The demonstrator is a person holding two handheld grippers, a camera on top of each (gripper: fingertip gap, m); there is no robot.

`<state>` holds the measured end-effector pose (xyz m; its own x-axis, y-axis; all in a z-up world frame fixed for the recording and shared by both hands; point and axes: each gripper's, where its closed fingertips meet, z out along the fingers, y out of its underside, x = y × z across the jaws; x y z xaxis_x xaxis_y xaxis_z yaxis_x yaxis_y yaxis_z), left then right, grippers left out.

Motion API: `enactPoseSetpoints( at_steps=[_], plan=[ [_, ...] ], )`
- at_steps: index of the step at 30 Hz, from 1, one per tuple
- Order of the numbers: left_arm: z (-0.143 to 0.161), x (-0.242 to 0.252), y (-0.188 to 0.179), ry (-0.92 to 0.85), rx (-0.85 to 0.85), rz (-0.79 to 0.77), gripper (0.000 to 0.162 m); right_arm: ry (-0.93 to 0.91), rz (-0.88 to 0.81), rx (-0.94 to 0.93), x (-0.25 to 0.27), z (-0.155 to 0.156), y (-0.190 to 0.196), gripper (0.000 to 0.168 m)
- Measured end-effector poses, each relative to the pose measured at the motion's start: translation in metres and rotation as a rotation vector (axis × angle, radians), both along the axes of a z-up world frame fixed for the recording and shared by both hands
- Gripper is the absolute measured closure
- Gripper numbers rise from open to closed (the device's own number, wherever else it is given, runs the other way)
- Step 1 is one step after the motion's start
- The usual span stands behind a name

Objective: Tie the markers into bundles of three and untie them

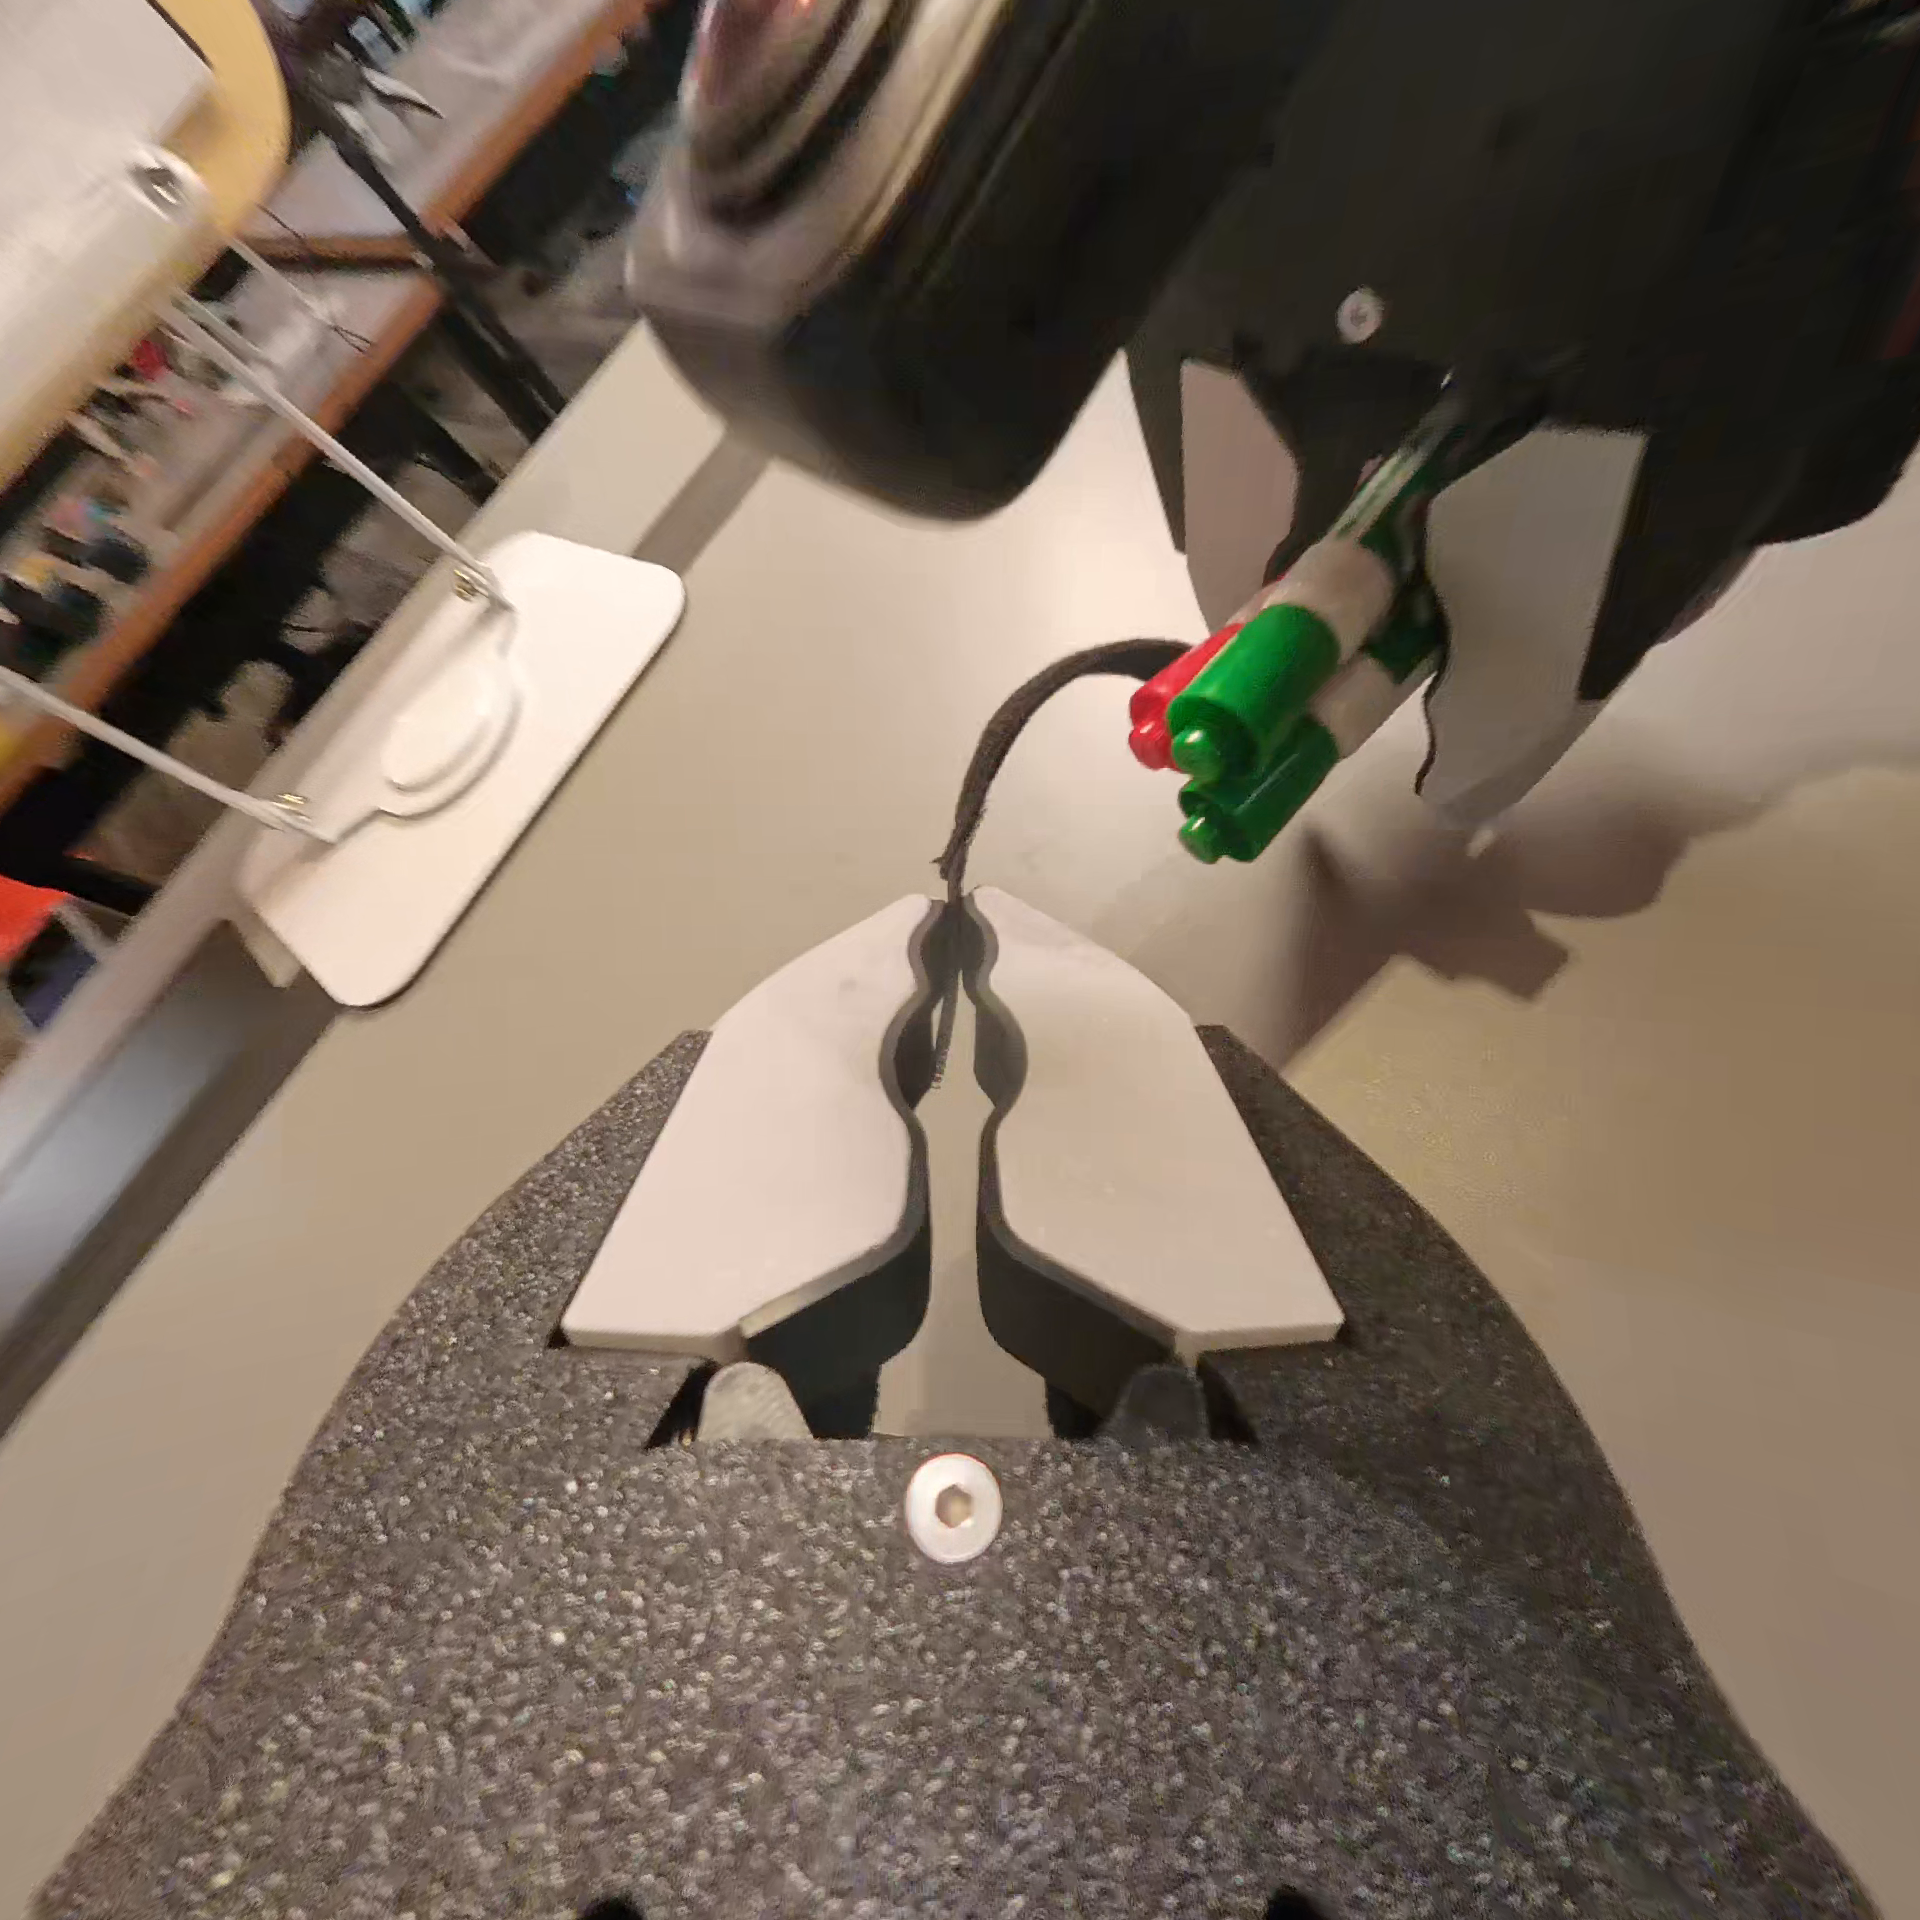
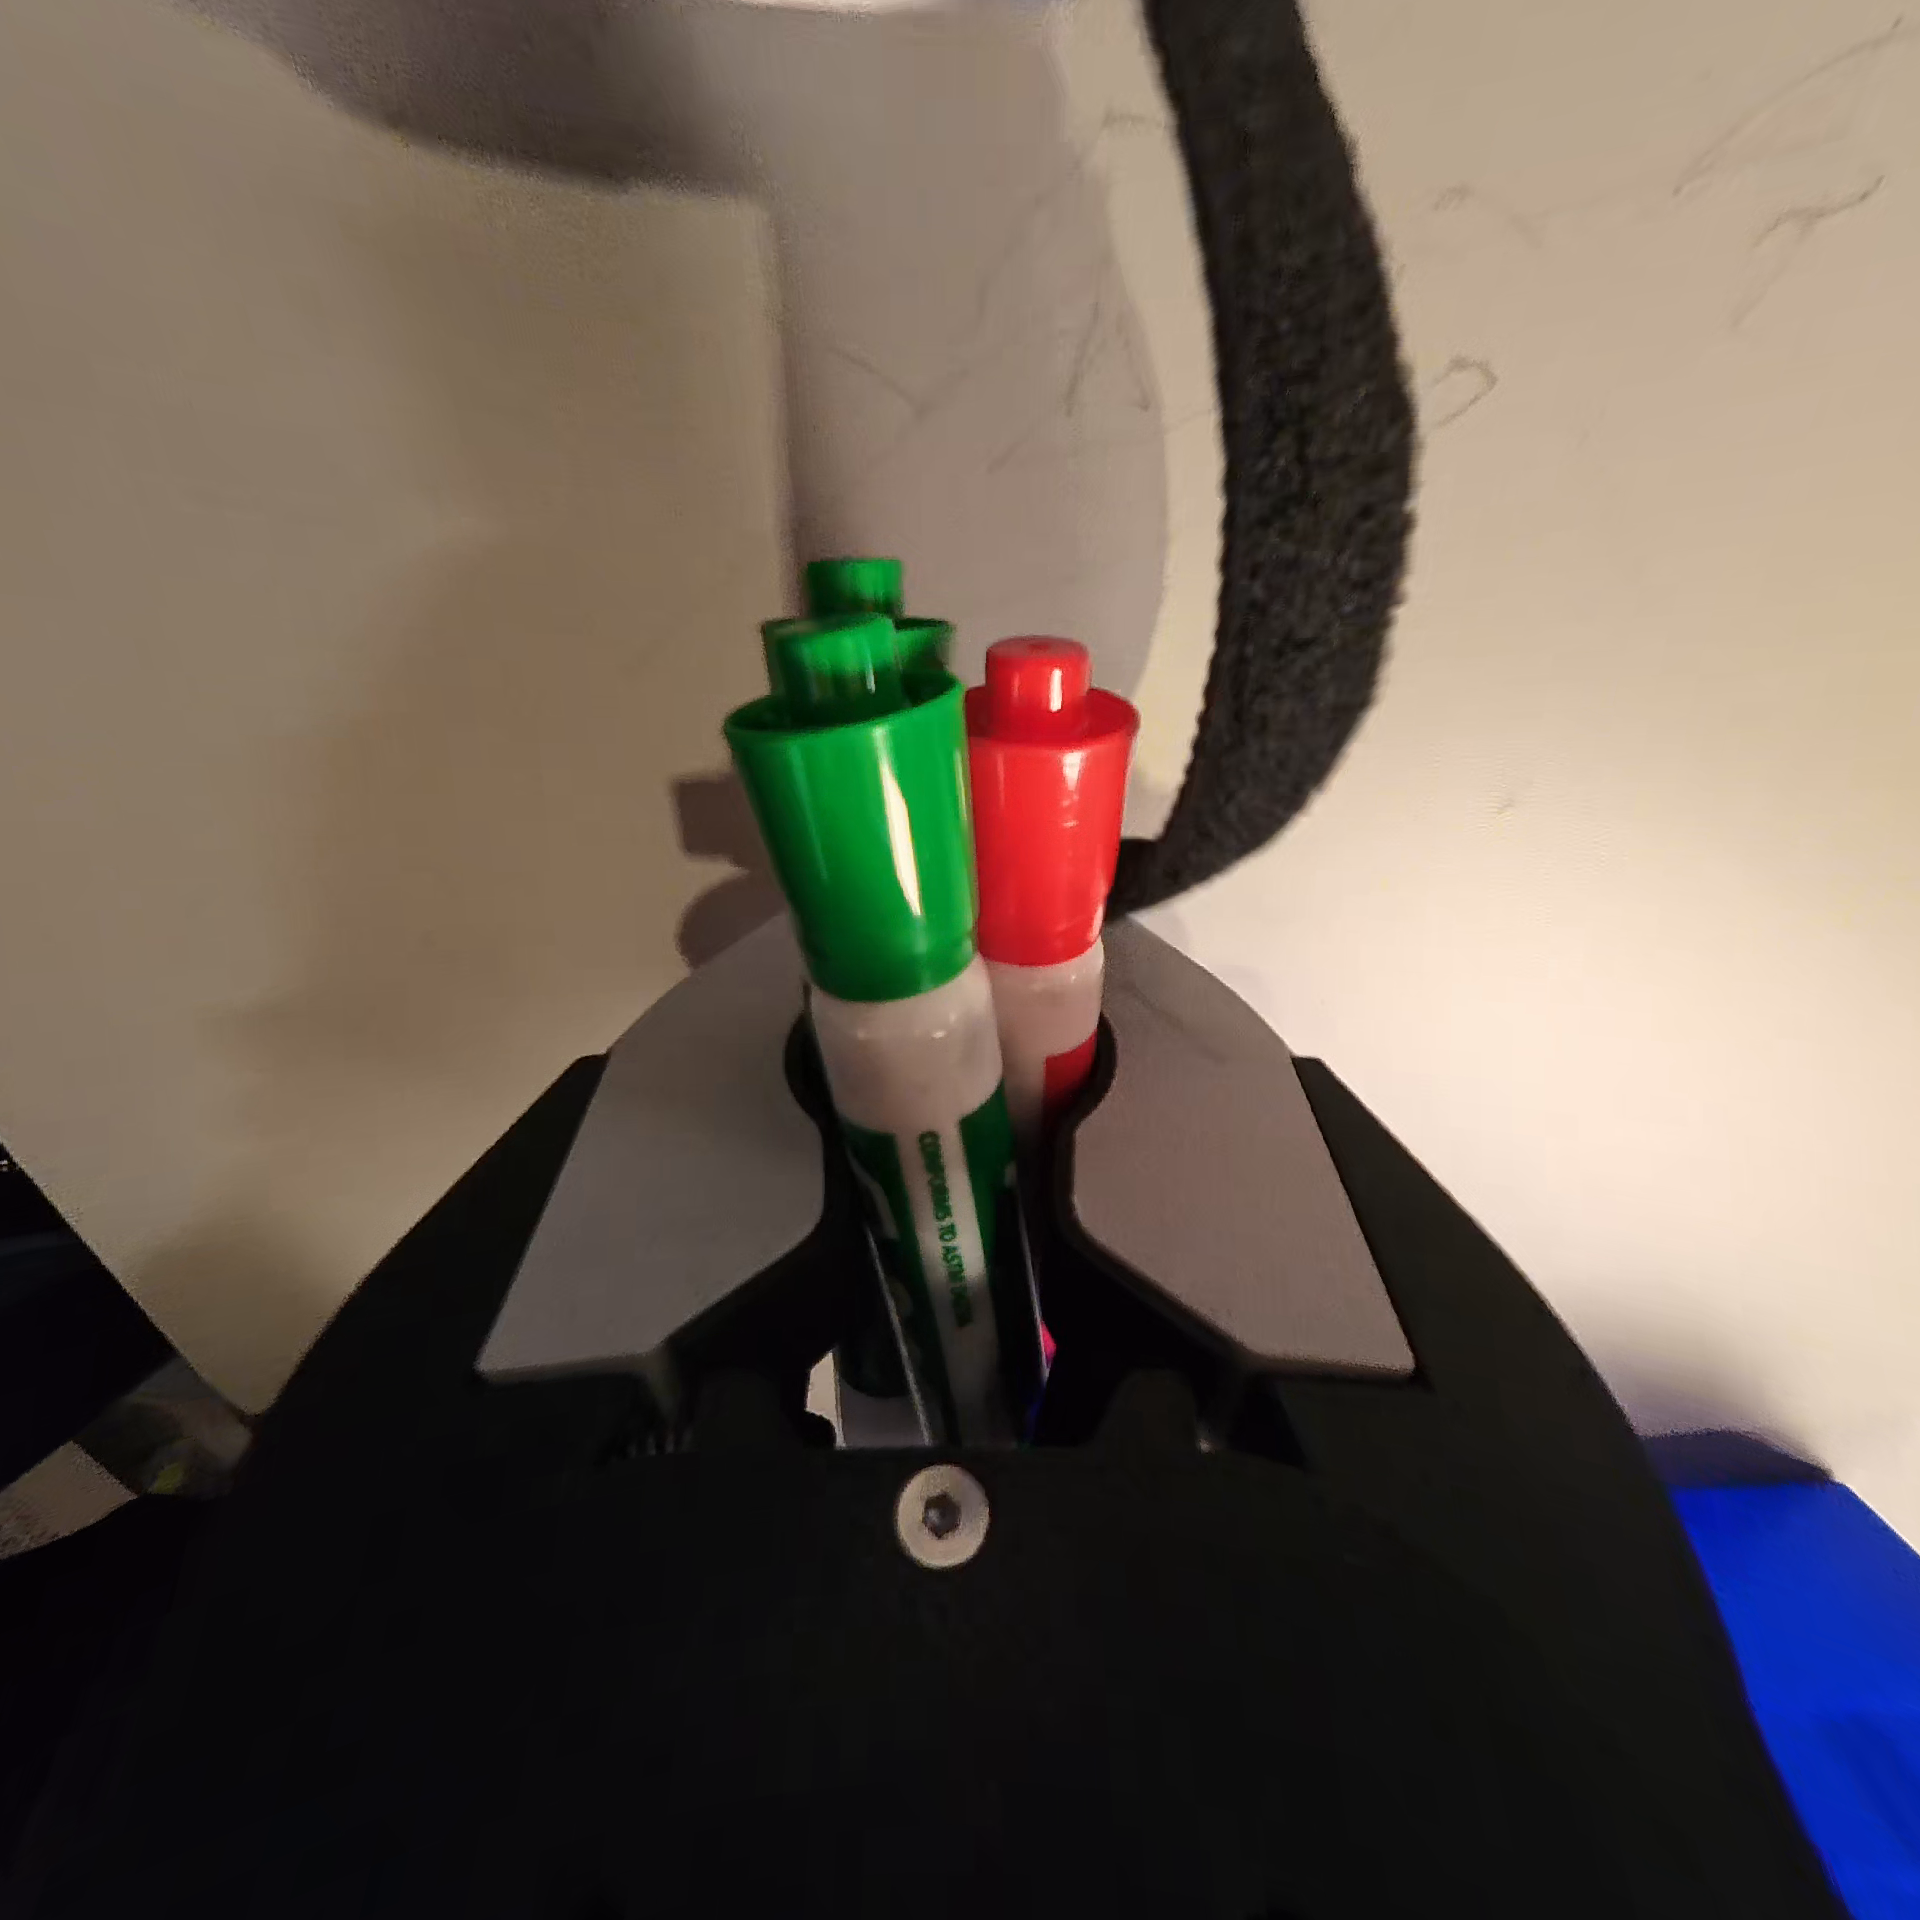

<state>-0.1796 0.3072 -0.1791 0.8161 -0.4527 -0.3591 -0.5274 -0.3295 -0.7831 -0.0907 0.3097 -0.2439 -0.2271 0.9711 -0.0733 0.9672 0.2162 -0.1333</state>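
Note:
My right gripper (image 2: 951,997) is shut on a bundle of three markers (image 2: 914,831), two with green caps and one with a red cap (image 2: 1044,800), held above the beige table. The caps stick out past the fingertips. A black fuzzy strap (image 2: 1299,488) runs from the bundle up and away. In the left wrist view the bundle (image 1: 1247,717) hangs in the right gripper (image 1: 1340,665) at the upper right. My left gripper (image 1: 951,914) is shut on the free end of the black strap (image 1: 997,748), just below and left of the marker caps.
A white flat stand base (image 1: 457,769) with thin metal rods sits on the beige table (image 1: 727,1039) at the left. Beyond the table edge are shelves and clutter. A blue object (image 2: 1808,1621) shows at the lower right in the right wrist view. The grippers' ends are close to 11 cm from one another. Between my right fingertips and the blue object (image 2: 1808,1621) there is roughly 25 cm.

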Motion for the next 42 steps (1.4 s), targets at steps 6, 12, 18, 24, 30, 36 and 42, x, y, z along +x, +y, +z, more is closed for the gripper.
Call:
enactPoseSetpoints(
  at_steps=[6, 12, 18, 24, 30, 36, 42],
  plan=[
    [0.017, 0.008, -0.009, 0.14, 0.123, 0.027, 0.161, -0.01, -0.003, -0.004, -0.003, -0.005, -0.002, 0.128],
    [0.015, 0.015, -0.017, 0.364, 0.175, 0.051, 0.161, -0.017, -0.033, -0.007, -0.002, -0.009, 0.003, 0.128],
    [0.007, 0.035, -0.023, 0.515, 0.196, 0.027, 0.16, -0.016, -0.068, -0.009, -0.002, -0.011, 0.008, 0.128],
    [-0.007, 0.051, -0.027, 0.612, 0.186, -0.006, 0.158, -0.012, -0.079, -0.008, -0.002, -0.01, 0.01, 0.128],
    [-0.016, 0.066, -0.032, 0.678, 0.208, -0.074, 0.153, -0.011, -0.078, -0.005, -0.001, -0.009, 0.009, 0.129],
    [-0.026, 0.08, -0.035, 0.727, 0.215, -0.139, 0.152, -0.01, -0.07, -0.002, -0.002, -0.009, 0.007, 0.13],
    [-0.03, 0.08, -0.036, 0.722, 0.197, -0.166, 0.15, -0.01, -0.059, -0.006, -0.003, -0.01, 0.005, 0.13]
  ],
)
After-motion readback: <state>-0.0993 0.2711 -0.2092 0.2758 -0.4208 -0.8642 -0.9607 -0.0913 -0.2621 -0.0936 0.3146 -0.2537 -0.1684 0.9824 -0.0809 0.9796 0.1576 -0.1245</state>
